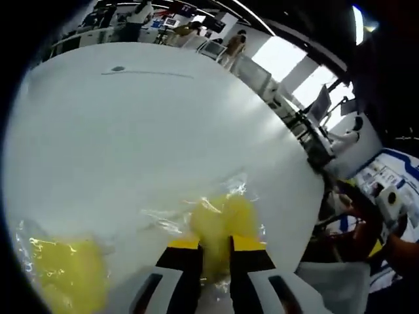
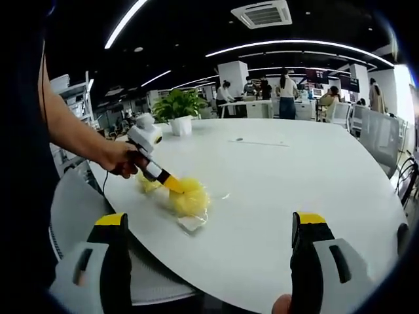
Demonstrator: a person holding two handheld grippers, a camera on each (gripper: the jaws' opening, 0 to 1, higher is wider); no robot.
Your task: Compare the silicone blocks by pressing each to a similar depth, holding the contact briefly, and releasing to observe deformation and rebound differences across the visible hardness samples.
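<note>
- Left gripper [image 1: 215, 252], bottom centre, jaws clamped on a blurred yellow silicone block [image 1: 222, 222] in crinkled plastic.
- Second block [image 1: 69, 275], lower left, cut off.
- Right gripper [image 2: 213, 245] jaws wide apart above the white table [image 2: 294, 176].

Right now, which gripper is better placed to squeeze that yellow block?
Left. The left gripper already straddles the bagged yellow block; the right gripper hangs open, away from it.

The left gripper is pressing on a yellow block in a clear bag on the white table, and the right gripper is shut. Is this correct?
Not quite: the right gripper is open, its jaws standing wide apart with nothing between them in the right gripper view. The rest holds: the left gripper presses on the yellow block in its clear bag on the white table.
</note>
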